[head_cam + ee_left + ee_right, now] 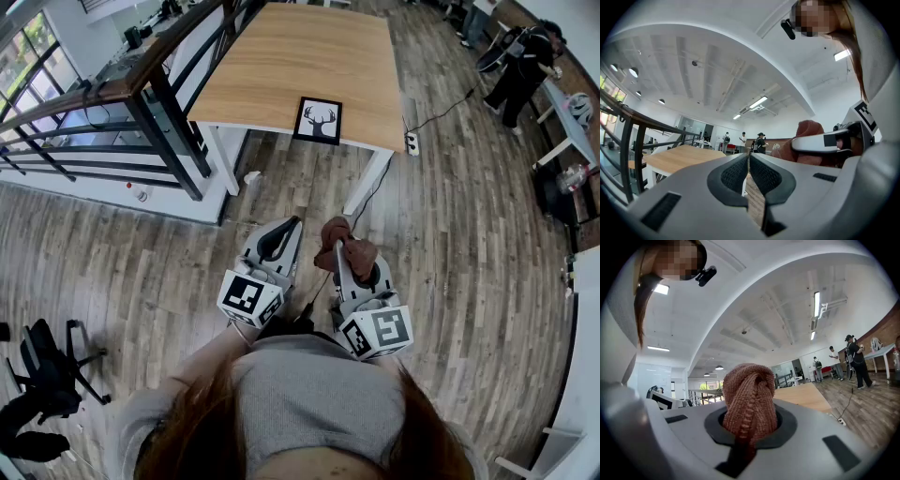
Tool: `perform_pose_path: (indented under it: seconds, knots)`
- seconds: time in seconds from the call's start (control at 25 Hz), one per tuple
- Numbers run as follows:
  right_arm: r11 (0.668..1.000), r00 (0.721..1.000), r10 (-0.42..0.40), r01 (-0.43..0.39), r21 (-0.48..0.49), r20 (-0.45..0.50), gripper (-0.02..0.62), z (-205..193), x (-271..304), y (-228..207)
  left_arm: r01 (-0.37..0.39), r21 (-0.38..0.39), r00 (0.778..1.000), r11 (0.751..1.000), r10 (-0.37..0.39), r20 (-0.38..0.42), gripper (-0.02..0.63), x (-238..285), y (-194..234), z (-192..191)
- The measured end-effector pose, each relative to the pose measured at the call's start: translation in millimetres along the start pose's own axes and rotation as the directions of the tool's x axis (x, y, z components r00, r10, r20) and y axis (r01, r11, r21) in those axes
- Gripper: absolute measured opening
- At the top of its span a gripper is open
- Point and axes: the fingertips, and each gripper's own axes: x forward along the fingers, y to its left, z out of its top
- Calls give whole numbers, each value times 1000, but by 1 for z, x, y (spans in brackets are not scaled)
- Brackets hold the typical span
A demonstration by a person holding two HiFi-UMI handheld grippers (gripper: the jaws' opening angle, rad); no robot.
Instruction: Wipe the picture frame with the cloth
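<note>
A black picture frame (318, 120) with a deer print stands at the near edge of a wooden table (300, 66). Both grippers are held level, close to my body and well short of the table. My right gripper (343, 255) is shut on a bunched brown cloth (344, 248), which fills its jaws in the right gripper view as the cloth (749, 401). My left gripper (281, 236) is shut with nothing between its jaws; its ribbed pads (736, 174) meet. The cloth (806, 136) also shows at the right of the left gripper view.
A dark metal railing (122, 103) runs along the table's left side. A person (520, 66) stands at the far right by a white table (567, 122). A black chair (47, 375) sits at the lower left. Wooden plank floor lies between me and the table, with a cable (441, 108) on it.
</note>
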Motion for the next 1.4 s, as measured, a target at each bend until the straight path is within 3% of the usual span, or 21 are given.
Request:
perform_pose_path:
  seconds: [0.52,0.68,1.08,1.4]
  knots:
    - [998,997,58,-57,26,-43,46,-15,27,-19,-76,-10,996,997,75,-42,8,25,22,-19]
    - [998,997,54,-54,14,-46,46,-15,55,-36,-106,-42,994,993,106,2,8,48,52,-15]
    - [1000,1000,-13,13,6,-25,46,0,172,-111,-53,-54,998,997,54,11,8,165,137,-11]
    - [999,999,-41,41,3,-6,45,17,275,-155,36,-23,999,999,-36,-1,8,255,198,2]
